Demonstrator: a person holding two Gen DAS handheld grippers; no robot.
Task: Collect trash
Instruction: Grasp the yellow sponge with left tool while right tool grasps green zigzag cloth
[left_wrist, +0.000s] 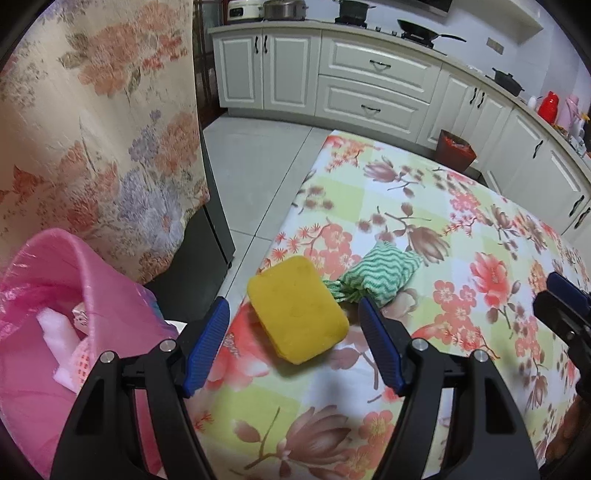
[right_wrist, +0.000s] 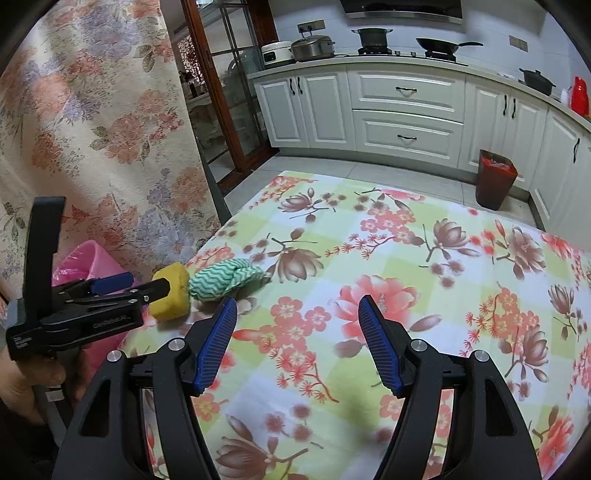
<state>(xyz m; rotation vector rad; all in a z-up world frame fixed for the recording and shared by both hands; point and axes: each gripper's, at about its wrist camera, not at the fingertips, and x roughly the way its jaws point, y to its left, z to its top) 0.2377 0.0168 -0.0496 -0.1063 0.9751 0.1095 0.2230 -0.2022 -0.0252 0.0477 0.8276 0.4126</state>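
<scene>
Both sets of jaws are wide open and holding nothing right now, so no pickup has happened yet. Going big to small: the table (right_wrist: 369, 236) with its flowery cloth takes up most of what I see, and the pink bin (left_wrist: 92, 280) sits just off its left edge, lined with a bag and already holding some scraps, white foam by the look of it. On the table near that left edge is the yellow sponge (left_wrist: 297, 309), and touching its far corner is a balled-up green cloth (left_wrist: 373, 275). My left gripper (left_wrist: 291, 343) is the one lined up for this: the sponge sits right between its blue fingers (left_wrist: 207, 343), a bit ahead of the tips. Its long axis runs diagonally, near-right to far-left, so I reckon the jaws would close across the short side or thereabouts, maybe needing a small twist. My right gripper (right_wrist: 297, 343) is hanging over bare cloth well to the right of both items, so it's clearly the farther hand. From its view the left gripper looks practically on the sponge. Bin's right beside it, so a short carry.
</scene>
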